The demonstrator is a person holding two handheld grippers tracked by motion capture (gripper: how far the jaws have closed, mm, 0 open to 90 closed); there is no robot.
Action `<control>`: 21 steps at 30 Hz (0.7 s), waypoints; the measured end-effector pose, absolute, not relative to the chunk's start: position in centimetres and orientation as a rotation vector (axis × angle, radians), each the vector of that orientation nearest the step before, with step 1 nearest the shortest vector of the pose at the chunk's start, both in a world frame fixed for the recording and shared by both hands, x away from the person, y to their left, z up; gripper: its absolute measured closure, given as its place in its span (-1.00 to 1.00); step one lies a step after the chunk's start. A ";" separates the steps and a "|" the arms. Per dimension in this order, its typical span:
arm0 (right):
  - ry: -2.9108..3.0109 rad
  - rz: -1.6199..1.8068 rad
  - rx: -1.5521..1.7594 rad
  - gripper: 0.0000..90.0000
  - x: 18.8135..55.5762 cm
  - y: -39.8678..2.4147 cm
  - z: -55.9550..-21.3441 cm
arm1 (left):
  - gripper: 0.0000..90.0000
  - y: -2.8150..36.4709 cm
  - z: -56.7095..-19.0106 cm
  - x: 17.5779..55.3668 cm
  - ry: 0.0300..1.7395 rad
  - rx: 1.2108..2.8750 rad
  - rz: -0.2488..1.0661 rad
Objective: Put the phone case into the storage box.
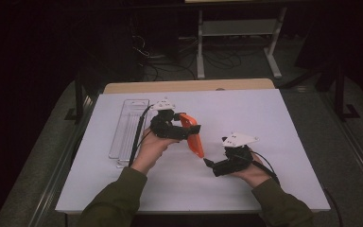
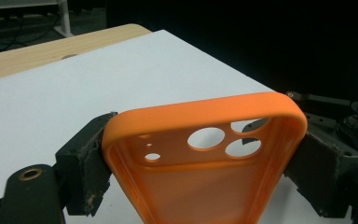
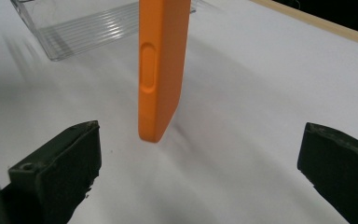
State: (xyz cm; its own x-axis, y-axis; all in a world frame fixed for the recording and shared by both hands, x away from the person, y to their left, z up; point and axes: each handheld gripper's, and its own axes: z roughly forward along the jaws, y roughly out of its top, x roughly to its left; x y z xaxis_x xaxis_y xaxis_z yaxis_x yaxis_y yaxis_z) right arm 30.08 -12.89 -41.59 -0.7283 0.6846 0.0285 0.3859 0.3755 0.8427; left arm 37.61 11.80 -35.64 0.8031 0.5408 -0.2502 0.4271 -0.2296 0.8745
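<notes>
Soft orange silicone phone case [image 1: 192, 135] hangs above mid-table, left gripper [image 2: 205, 154] clamped across its camera end, right gripper [image 3: 200, 172] wide open just nearer; looks light, floppy, grippy, so I'd pinch the stiffer side rims.

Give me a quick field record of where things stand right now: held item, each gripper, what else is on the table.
held item: orange phone case, empty, lifted off the table
left gripper: shut on the case across its sides, near the camera cutouts
right gripper: open, jaws wide, pointed at the case's lower end, not touching
clear tray: lying left of the left gripper
surface: white table
</notes>
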 end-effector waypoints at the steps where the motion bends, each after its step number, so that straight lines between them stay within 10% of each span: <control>1: 2.311 1.282 0.926 -1.00 30.0 -13.0 -41.6 | -0.65 11.8 -35.6 37.6 0.734 1.862 0.127; 21: 2.257 1.262 0.977 -1.00 28.3 -16.0 -42.1 | -0.65 12.0 -35.2 37.5 0.726 1.858 0.130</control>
